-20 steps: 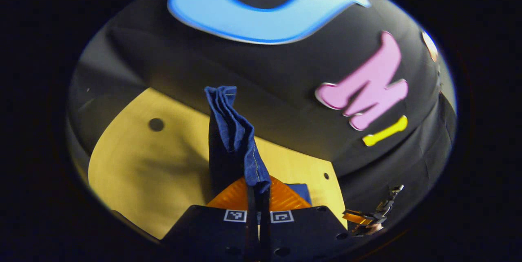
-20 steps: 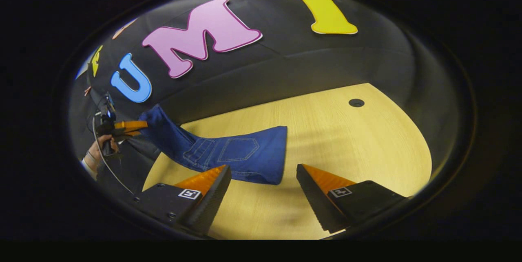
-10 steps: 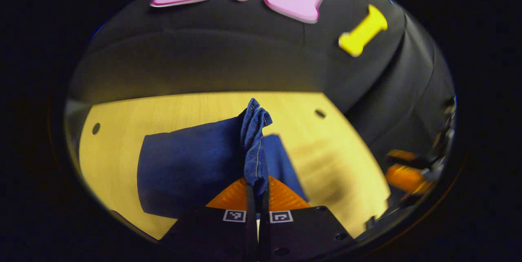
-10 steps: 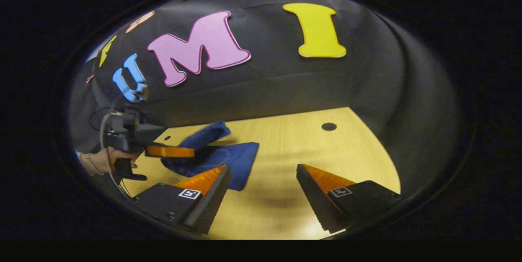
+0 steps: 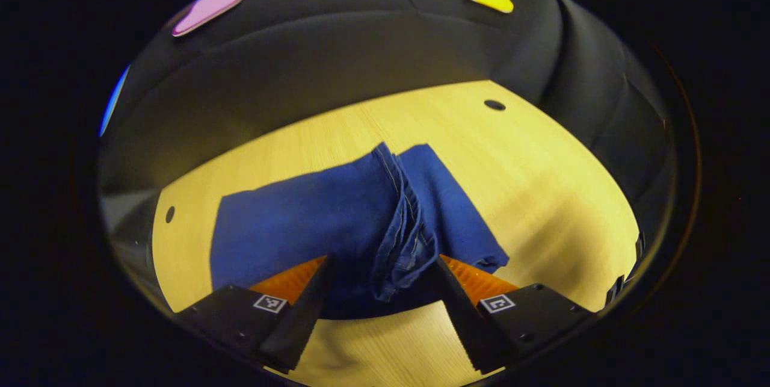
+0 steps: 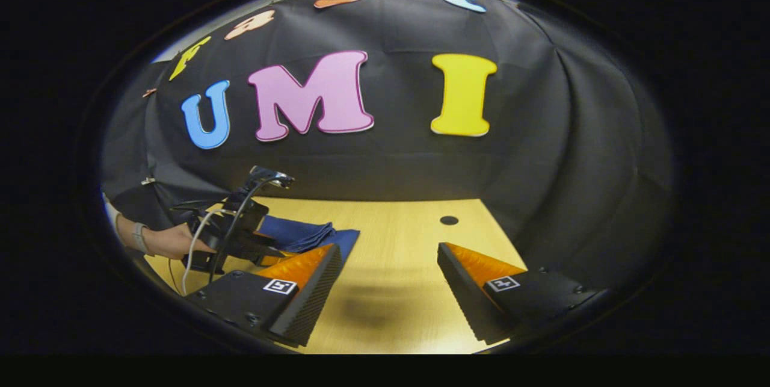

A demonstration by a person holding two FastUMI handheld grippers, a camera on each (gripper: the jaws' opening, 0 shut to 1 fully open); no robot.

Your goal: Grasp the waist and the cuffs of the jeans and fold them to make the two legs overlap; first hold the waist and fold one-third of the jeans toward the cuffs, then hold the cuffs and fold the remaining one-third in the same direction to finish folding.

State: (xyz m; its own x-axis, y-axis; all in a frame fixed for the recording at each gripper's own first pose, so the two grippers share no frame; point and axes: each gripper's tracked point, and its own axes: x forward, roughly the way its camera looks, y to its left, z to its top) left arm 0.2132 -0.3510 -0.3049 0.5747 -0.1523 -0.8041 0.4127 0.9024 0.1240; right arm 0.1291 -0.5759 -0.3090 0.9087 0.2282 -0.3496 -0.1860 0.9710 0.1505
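Observation:
The blue jeans lie folded on the wooden table. Their bunched cuff end rests on top of the fold, running down between my left fingers. My left gripper is open just above the near edge of the jeans, and neither finger presses the cloth. In the right gripper view the jeans sit low at the left, partly hidden by the left gripper and the hand holding it. My right gripper is open with nothing in it, off to the side over bare table.
The tabletop has small round holes, one at the far right, one at the left, and one beyond the right gripper. Black cloth walls close in behind and beside the table. A cable hangs from the left gripper.
My left gripper brought the cuffs down onto the folded jeans and opened, letting them go. The right gripper's view tilted up and drew back from the jeans.

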